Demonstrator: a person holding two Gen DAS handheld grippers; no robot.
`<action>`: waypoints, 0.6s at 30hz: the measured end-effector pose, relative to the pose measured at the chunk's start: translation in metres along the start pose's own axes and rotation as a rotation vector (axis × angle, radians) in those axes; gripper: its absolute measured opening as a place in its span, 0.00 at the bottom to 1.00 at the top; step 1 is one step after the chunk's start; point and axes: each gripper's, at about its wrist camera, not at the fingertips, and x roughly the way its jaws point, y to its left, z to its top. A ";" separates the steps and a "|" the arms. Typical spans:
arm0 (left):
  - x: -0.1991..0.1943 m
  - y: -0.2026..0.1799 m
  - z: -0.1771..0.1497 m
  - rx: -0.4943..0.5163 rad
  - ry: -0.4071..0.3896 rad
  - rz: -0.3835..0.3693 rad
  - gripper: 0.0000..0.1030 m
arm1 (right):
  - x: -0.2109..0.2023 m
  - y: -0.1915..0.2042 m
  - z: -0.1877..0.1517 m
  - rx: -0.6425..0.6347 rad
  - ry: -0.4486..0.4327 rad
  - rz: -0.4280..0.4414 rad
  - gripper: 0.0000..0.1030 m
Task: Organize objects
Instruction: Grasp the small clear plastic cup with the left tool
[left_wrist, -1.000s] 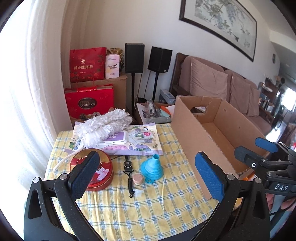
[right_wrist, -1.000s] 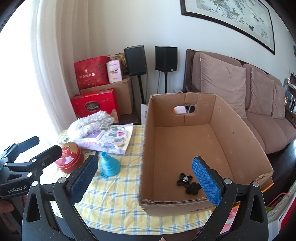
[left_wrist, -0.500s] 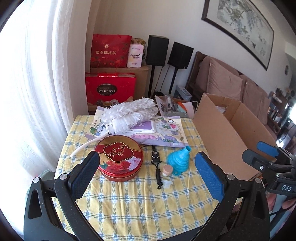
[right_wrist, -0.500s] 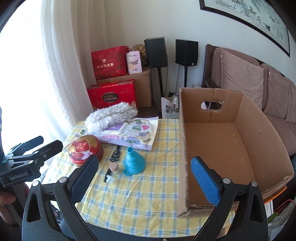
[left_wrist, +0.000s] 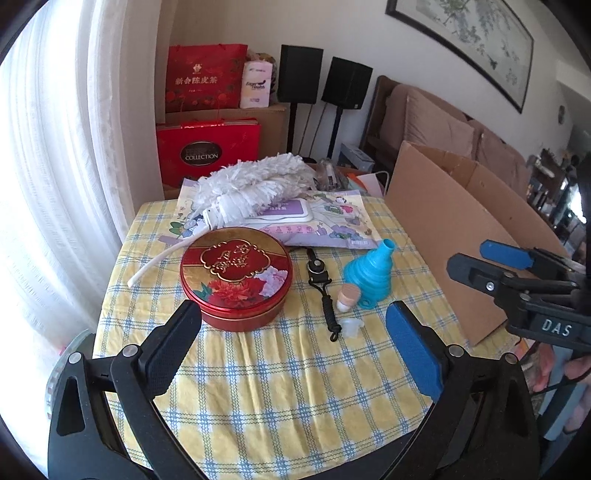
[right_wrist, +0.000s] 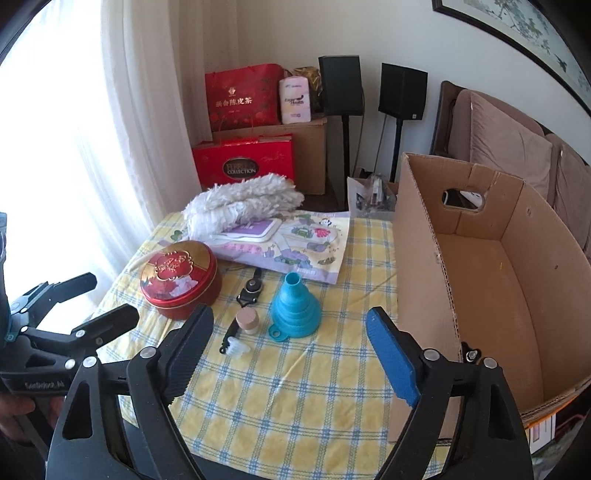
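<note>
Yellow checked tablecloth lies bare before your closing, empty right gripper; left gripper gapes empty; cardboard box borders your right.

Home living room: sofa, speakers, framed painting.

A yellow cloth with blue-and-white checks is covering the table. On it are sitting a red-and-gold flowered tin, a turquoise funnel and a white duster.
</note>
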 end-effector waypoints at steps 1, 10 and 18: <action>0.002 -0.003 -0.003 0.012 0.003 -0.003 0.93 | 0.003 0.001 -0.001 -0.004 -0.001 -0.009 0.73; 0.035 -0.029 -0.022 0.083 0.063 -0.077 0.74 | 0.016 -0.002 -0.007 0.012 0.027 0.007 0.57; 0.077 -0.045 -0.026 0.100 0.155 -0.153 0.41 | 0.021 -0.006 -0.005 0.065 0.042 0.076 0.53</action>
